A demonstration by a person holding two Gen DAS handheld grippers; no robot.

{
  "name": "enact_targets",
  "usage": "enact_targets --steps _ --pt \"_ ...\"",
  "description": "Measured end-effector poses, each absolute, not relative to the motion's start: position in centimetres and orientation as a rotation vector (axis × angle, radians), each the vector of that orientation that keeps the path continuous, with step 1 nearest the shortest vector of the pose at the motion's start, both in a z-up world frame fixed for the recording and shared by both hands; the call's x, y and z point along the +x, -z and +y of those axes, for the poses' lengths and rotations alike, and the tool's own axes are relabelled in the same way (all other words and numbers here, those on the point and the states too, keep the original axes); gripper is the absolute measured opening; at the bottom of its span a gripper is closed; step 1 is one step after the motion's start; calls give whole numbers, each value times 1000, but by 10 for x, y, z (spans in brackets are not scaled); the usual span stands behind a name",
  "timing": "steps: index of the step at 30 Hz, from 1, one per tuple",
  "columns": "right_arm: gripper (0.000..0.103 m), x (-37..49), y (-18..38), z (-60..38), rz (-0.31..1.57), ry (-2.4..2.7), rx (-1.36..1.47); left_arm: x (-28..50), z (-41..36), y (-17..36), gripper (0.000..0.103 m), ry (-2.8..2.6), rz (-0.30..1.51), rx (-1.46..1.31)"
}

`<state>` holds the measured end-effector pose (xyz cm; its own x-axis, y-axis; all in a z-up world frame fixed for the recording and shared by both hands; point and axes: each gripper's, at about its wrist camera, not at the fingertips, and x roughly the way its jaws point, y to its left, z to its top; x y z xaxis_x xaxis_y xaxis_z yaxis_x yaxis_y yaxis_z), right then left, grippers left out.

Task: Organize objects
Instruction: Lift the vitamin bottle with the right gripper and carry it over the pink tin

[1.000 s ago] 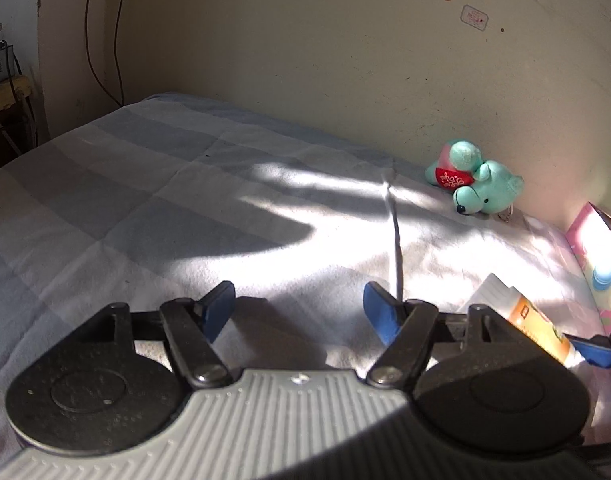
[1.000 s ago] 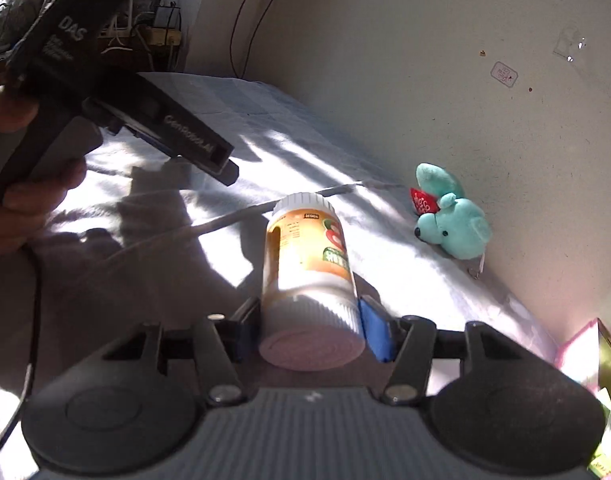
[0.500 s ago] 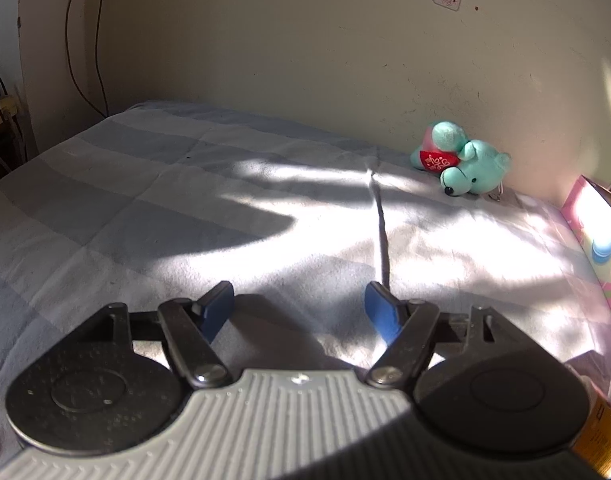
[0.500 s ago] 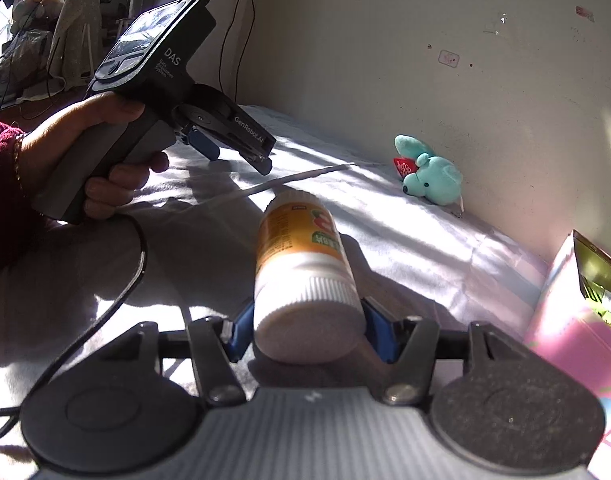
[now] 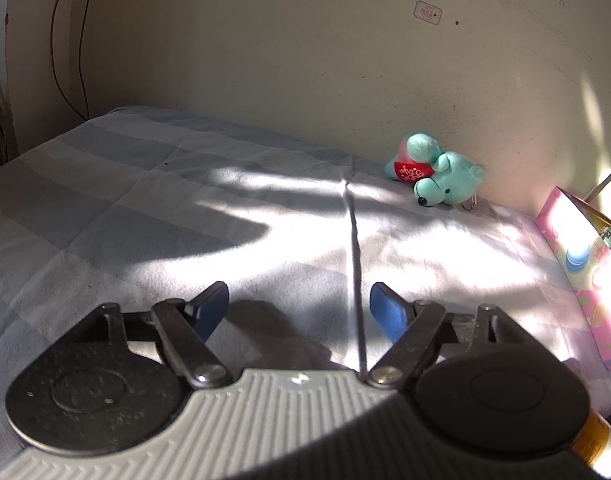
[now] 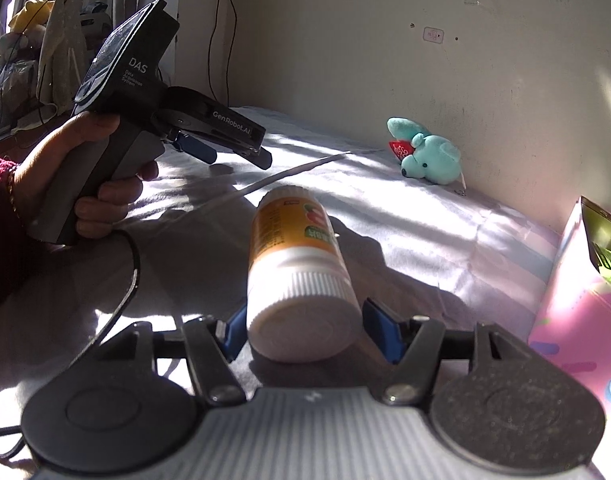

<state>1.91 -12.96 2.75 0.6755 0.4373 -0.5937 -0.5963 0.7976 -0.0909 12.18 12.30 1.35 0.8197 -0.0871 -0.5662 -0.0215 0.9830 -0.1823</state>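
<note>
Bed (image 5: 145,208) with grey checked sheet, against cream wall (image 5: 265,60). Hard sunlight patches and shadows across sheet. Black cables (image 5: 71,40) hang at left corner. Curtains (image 6: 85,0) far left.

Hard sunlight patches blow out the bed (image 5: 105,216); deep shadows between. Fisheye bends edges; corners vignetted. Focus sharp.
</note>
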Motion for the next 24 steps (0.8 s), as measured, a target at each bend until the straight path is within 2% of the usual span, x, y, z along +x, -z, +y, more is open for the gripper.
enact_targets --steps 4,11,18,20,21,24 --pt "73 22 -28 -133 608 -569 -269 114 115 -18 79 181 567 -218" --pt "74 18 -27 -135 610 -568 -264 113 103 -13 79 516 606 -363" --pt "74 20 -27 -136 616 -582 -252 101 81 -13 79 692 633 -347" --pt "68 20 -27 -135 609 -593 -259 100 72 -11 77 711 666 -311" --pt "54 18 -27 -134 600 -602 -261 99 66 -9 68 714 683 -286" --pt "51 8 -28 -132 548 -589 -296 94 52 -12 68 668 683 -242"
